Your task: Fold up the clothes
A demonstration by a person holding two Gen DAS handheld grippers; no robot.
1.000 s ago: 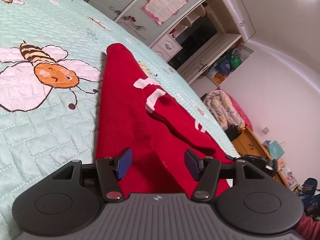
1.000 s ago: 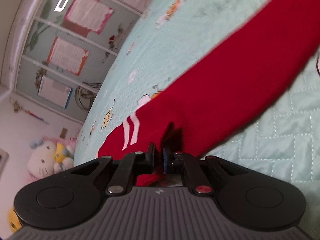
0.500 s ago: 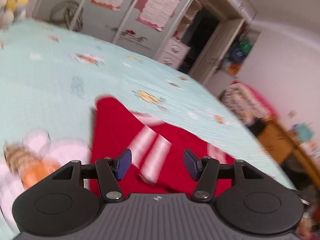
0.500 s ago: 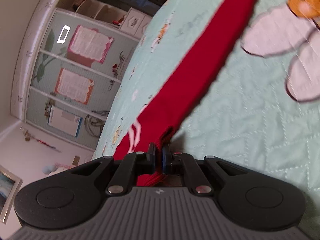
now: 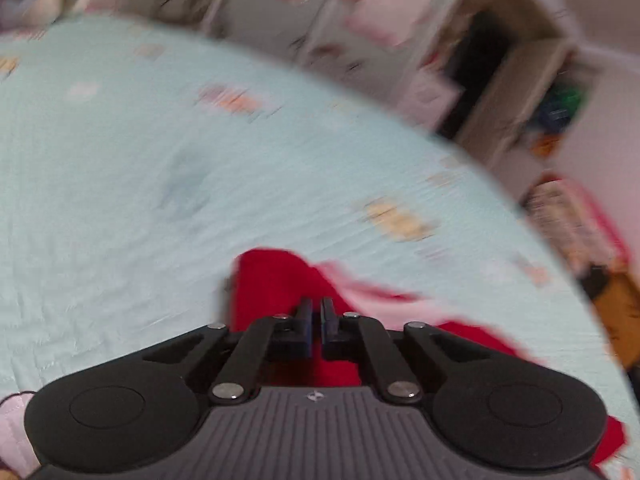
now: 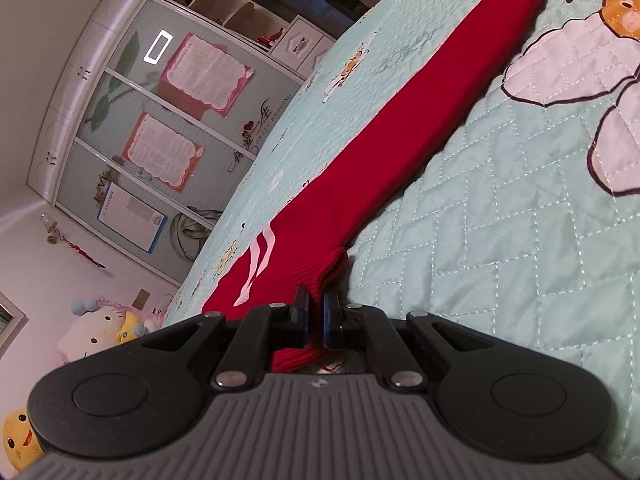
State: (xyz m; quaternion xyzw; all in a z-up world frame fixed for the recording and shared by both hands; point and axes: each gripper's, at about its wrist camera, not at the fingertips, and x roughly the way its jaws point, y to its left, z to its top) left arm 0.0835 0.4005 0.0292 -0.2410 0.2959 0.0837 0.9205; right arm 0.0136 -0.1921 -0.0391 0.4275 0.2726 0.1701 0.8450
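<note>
A red knit sweater with white stripes lies stretched on the pale green quilted bed. In the right wrist view the sweater [image 6: 404,152] runs as a long band from its far corner down to my right gripper [image 6: 316,300], which is shut on a bunched ribbed edge; red cloth shows between the pads. The left wrist view is blurred by motion. There my left gripper [image 5: 316,308] has its fingers pressed together over a corner of the sweater [image 5: 272,276], and the cloth appears pinched between them.
The quilt [image 6: 500,240] carries a large bee print [image 6: 624,12]. Wardrobe doors with pinned papers [image 6: 204,68] stand beyond the bed. Plush toys [image 6: 96,332] sit at the left. An orange-brown cabinet [image 5: 616,300] stands past the bed's right edge.
My left gripper went from wide open to shut at the sweater's corner while its view swung upward. The right gripper kept its hold, and the sweater drew out into a straighter band.
</note>
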